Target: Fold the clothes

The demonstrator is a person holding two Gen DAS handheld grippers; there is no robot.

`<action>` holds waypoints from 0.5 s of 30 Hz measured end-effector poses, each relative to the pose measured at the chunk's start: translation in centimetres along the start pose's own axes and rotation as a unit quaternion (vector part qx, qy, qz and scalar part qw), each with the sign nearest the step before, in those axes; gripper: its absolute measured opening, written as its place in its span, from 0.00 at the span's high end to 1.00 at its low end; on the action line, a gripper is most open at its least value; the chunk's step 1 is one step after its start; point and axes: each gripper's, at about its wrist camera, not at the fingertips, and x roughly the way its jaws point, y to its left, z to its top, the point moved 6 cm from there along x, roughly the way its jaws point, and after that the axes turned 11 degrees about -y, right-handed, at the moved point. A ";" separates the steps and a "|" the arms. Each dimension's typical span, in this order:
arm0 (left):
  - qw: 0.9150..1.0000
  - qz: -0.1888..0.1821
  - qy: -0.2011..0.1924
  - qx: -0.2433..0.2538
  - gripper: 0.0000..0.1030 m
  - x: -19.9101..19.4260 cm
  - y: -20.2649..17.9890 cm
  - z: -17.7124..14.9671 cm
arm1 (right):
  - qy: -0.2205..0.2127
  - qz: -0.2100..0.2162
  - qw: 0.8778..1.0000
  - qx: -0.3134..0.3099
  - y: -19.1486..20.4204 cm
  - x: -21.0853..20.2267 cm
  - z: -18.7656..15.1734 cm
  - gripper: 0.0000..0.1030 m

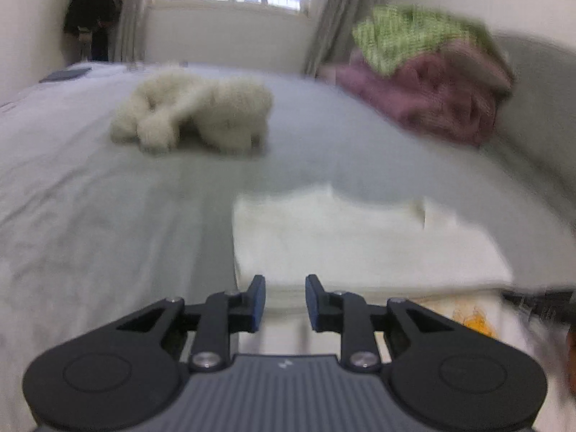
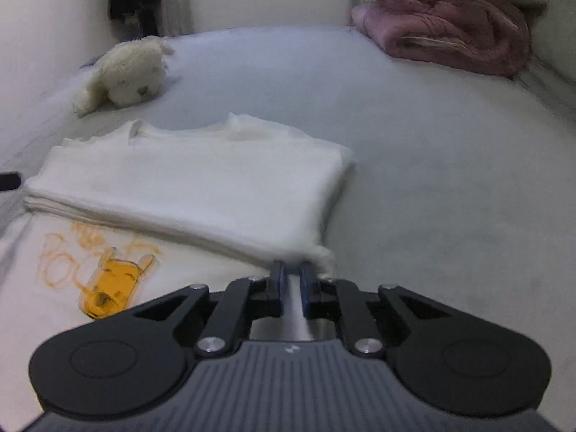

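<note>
A white T-shirt [image 2: 201, 183] with an orange print [image 2: 108, 288] lies on the bed, its upper part folded over the lower part. It also shows in the left wrist view [image 1: 360, 241]. My right gripper [image 2: 292, 282] is shut on the shirt's folded edge at its near right corner, with fabric between the pads. My left gripper [image 1: 285, 300] is open and empty, just over the near left edge of the folded shirt. The right gripper's dark tip [image 1: 540, 306] shows at the right edge of the left wrist view.
The pale grey bed sheet [image 2: 432, 165] stretches ahead. A cream plush toy [image 1: 194, 111] lies at the far left, also in the right wrist view [image 2: 129, 72]. A pink blanket [image 2: 450, 32] under a green cloth [image 1: 414, 36] sits at the far right by the wall.
</note>
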 end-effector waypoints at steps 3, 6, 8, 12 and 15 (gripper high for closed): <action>1.000 0.004 0.027 -0.015 0.77 -1.5 0.3 -1.8 | -0.011 0.002 1.000 0.019 -0.3 -1.6 -0.2 0.88; 0.999 0.005 0.041 -0.002 0.77 -3.4 0.0 -3.1 | -0.017 0.009 1.000 0.005 0.8 -4.3 -1.0 0.82; 0.999 0.012 0.050 0.007 0.77 -4.3 -0.2 -3.8 | 0.001 0.013 1.000 0.002 1.1 -5.1 -2.2 0.82; 0.998 0.016 0.069 0.004 0.78 -6.3 0.2 -5.1 | 0.017 0.008 1.000 -0.015 1.6 -7.5 -3.8 0.83; 0.997 0.011 0.083 0.001 0.79 -8.4 0.1 -6.3 | 0.030 0.000 0.999 -0.037 1.9 -9.5 -5.3 0.82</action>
